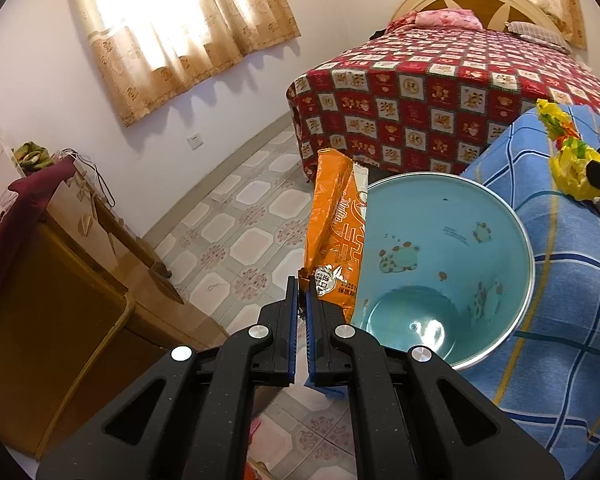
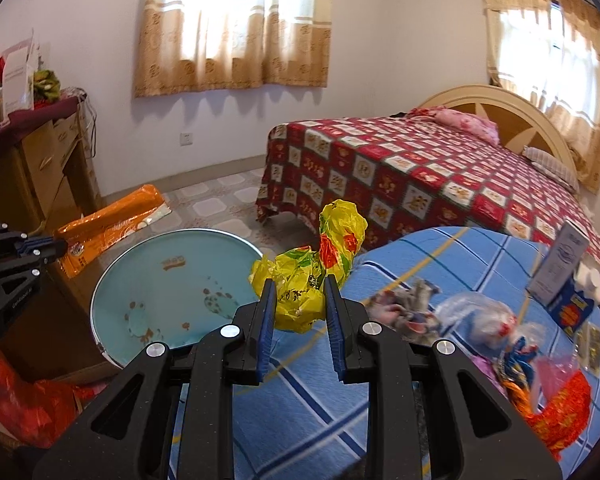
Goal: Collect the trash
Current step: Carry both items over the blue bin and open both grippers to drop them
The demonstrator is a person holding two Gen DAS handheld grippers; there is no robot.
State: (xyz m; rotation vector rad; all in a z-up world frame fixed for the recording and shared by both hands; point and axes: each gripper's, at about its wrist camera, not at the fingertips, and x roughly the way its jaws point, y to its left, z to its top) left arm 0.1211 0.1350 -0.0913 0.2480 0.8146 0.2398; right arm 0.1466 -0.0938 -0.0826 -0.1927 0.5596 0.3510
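Left gripper (image 1: pixel 302 292) sits lower centre of the left wrist view, jaws nearly closed and pinching the bottom edge of an orange snack bag (image 1: pixel 336 232); the bag stands up from the jaws, leaning against the left rim of the light-blue bin (image 1: pixel 532 264). In the right wrist view the same bag (image 2: pixel 108 228) stretches from the left gripper (image 2: pixel 56 246) at the left edge toward upper centre, above the bin (image 2: pixel 100 292). Bin interior shows cartoon prints and no contents that I can make out. Right gripper (image 2: pixel 298 292) is lower centre of its view, jaws partly open with a crumpled yellow wrapper (image 2: pixel 308 280) between the blue pads (image 2: pixel 267 320); wrapper touches the pads on both sides, so it looks held, and it sits just right of the bin rim over the blue plaid cloth (image 2: pixel 380 360). Left wrist view shows that wrapper (image 1: pixel 568 152) at the right edge with the black gripper tip on it. More trash lies on the plaid cloth at right of the right wrist view: a grey crumpled wrapper (image 2: pixel 408 304), a clear plastic bag (image 2: pixel 476 316), a red-orange wrapper (image 2: pixel 560 412), a blue-white carton (image 2: pixel 568 276). Bed with red patterned cover (image 2: pixel 420 184) is behind, wooden dresser (image 2: pixel 40 168) at left, tiled floor (image 1: pixel 236 220) between them.
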